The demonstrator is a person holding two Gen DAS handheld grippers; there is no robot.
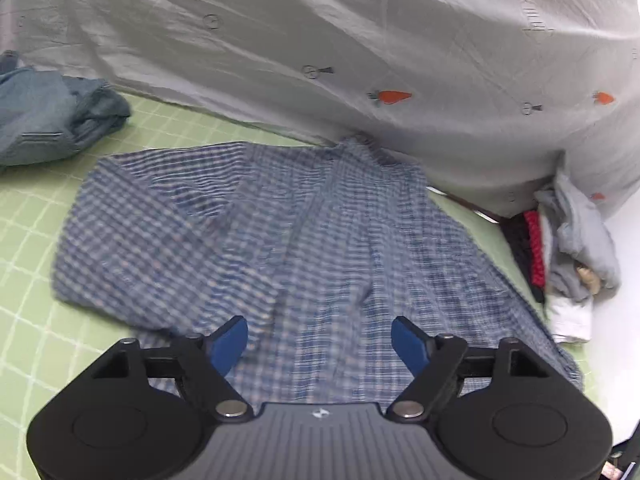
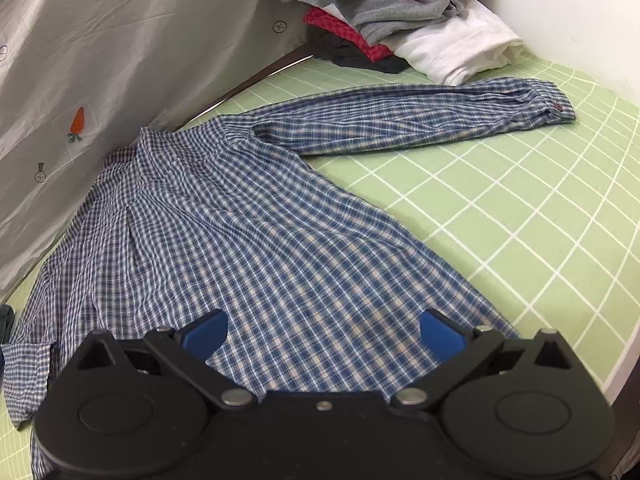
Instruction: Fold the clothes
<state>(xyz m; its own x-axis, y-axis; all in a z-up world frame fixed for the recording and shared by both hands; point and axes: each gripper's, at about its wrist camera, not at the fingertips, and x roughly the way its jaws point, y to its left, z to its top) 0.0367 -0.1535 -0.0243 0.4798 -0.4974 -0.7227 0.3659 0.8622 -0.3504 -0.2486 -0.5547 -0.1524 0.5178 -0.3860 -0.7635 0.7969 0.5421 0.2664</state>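
Observation:
A blue and white checked shirt [image 1: 280, 240] lies spread on the green gridded sheet [image 1: 32, 220]. In the left wrist view its left side is folded over the body. My left gripper [image 1: 320, 340] hovers over the shirt's lower part, its blue pads wide apart with nothing between them. In the right wrist view the same shirt [image 2: 248, 240] shows one long sleeve [image 2: 420, 116] stretched out to the right. My right gripper [image 2: 322, 330] stands open above the shirt's hem, holding nothing.
A grey quilt with carrot prints [image 1: 360, 60] rises behind the shirt. A crumpled blue garment [image 1: 48, 120] lies at the far left. A stack of folded clothes [image 2: 400, 20] in grey, red, white and tan sits at the far right, by the white wall [image 2: 580, 20].

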